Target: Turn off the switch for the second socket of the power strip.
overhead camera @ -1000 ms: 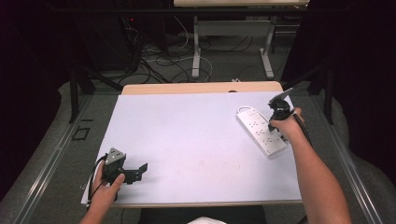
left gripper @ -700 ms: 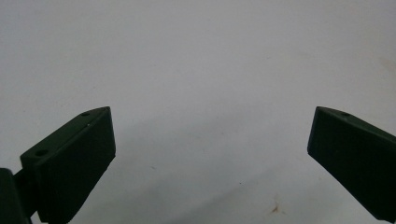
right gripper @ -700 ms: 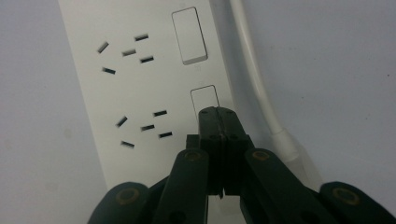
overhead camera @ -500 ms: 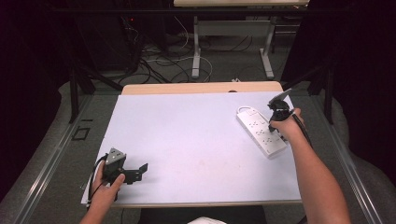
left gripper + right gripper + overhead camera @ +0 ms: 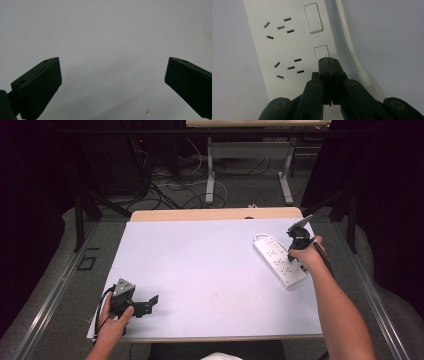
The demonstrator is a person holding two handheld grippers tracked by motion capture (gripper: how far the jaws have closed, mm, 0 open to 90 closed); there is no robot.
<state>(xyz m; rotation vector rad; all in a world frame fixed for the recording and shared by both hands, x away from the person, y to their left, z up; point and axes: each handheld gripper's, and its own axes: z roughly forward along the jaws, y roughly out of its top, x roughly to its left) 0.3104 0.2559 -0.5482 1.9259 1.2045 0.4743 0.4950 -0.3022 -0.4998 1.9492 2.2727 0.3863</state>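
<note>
The right gripper pointed down, jaws pressed together; the left gripper lay level, jaws wide apart.

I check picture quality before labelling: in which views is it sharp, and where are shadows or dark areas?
High view: table bright, surroundings nearly black. Left gripper view: left tool soft at the edges, faint shadow on the surface. Right gripper view: power strip sharp, evenly lit; right tool dark.

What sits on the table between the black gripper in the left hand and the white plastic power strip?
Nothing: in the high view the white table top lies bare between the left gripper and the white plastic power strip.
</note>
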